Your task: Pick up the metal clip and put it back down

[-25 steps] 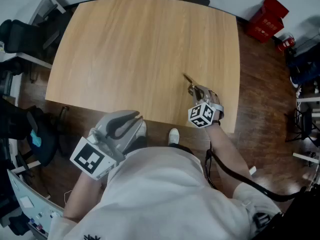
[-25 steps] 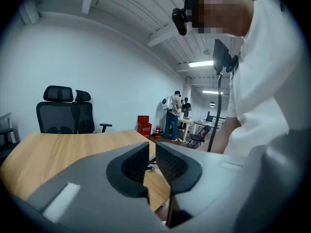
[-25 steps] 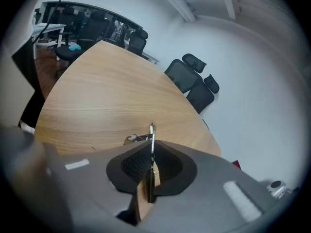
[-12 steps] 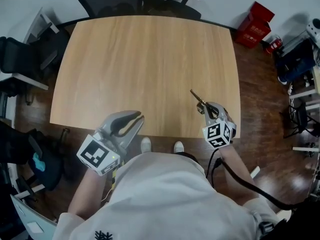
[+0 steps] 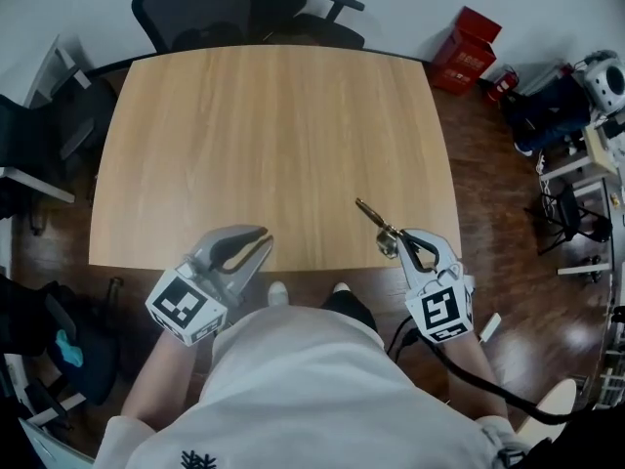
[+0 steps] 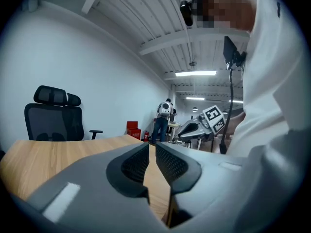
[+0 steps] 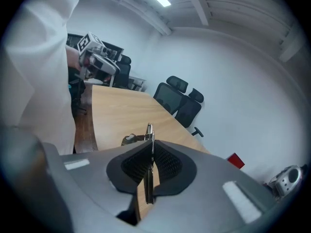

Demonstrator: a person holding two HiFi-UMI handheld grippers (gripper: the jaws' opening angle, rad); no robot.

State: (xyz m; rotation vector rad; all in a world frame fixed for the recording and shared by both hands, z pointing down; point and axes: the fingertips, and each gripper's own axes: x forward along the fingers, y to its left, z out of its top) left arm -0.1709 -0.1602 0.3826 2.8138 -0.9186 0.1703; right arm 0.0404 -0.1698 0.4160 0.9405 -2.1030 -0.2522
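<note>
My right gripper [image 5: 398, 246] is shut on a thin metal clip [image 5: 375, 223]. The clip sticks out ahead of the jaws over the near right part of the wooden table [image 5: 264, 135]. In the right gripper view the clip [image 7: 149, 131] stands on edge between the ribbed pads [image 7: 167, 161], and its tip and a small loop show past them, above the tabletop. My left gripper [image 5: 256, 244] hovers at the table's near edge, left of the person's body. Its jaws [image 6: 152, 152] are together with nothing in them.
Black office chairs [image 5: 225, 3] stand behind the far edge of the table. A red box [image 5: 467, 37] sits on the floor at the far right, with cluttered equipment [image 5: 576, 115] beyond it. Another person [image 6: 163, 120] stands far off.
My right gripper has drawn back toward the person and the table's near right edge, still holding the clip. The head view has shifted. The left gripper has barely moved.
</note>
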